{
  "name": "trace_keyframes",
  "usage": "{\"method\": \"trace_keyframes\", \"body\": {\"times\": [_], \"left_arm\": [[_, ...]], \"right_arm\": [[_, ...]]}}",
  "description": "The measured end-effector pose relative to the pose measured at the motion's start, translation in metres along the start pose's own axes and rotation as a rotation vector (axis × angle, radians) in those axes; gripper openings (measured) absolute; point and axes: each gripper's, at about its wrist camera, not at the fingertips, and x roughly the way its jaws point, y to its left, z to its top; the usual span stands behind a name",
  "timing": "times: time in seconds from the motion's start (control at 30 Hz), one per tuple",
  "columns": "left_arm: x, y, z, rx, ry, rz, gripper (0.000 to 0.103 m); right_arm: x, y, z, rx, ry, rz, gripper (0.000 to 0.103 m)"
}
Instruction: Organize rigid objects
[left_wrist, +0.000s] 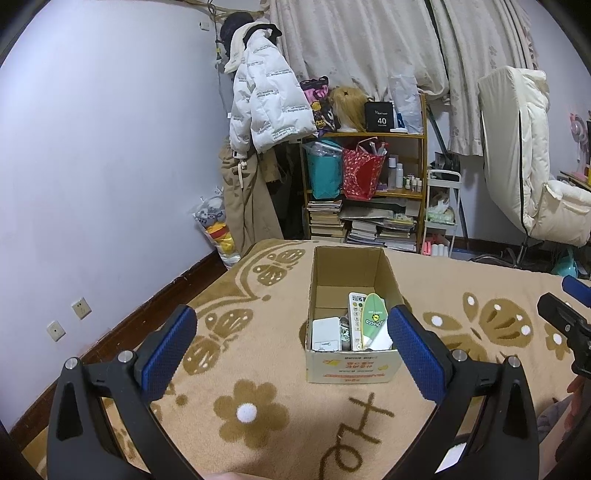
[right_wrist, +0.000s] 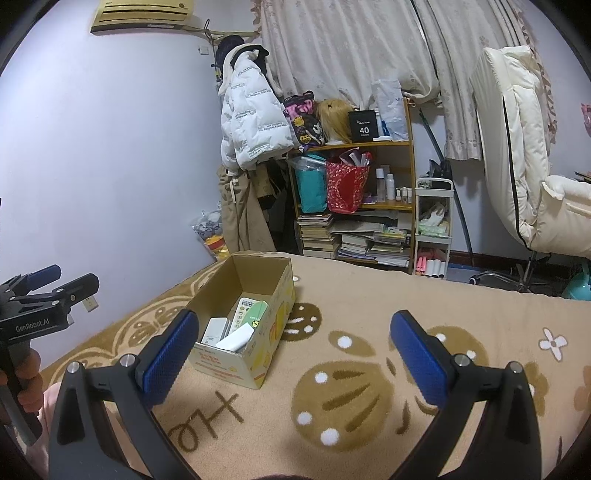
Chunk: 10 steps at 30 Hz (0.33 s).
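An open cardboard box (left_wrist: 352, 363) stands on the beige patterned blanket (left_wrist: 258, 369). Inside lie a white remote (left_wrist: 355, 317), a green leaf-shaped item (left_wrist: 375, 319), a white box (left_wrist: 325, 334) and other small items. My left gripper (left_wrist: 293, 343) is open and empty, hovering just in front of the box. In the right wrist view the box (right_wrist: 242, 363) sits left of centre, and my right gripper (right_wrist: 293, 349) is open and empty to the right of it. The left gripper (right_wrist: 48, 288) also shows at that view's left edge.
A wooden shelf (left_wrist: 369, 184) with bags, bottles and stacked books stands against the far wall. A white jacket (left_wrist: 266, 99) hangs to its left. A cream chair (left_wrist: 532, 166) stands at the right. A small white cart (right_wrist: 432, 229) stands beside the shelf.
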Motion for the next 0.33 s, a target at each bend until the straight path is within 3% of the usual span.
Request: {"method": "trace_keyframes", "body": {"times": [0.33], "left_arm": [[-0.0003,0.0004,0.0003,-0.009,0.014,0.003,0.102]], "right_arm": [[-0.0006,-0.0021,0.0001,-0.001,0.002,0.003,0.103]]}}
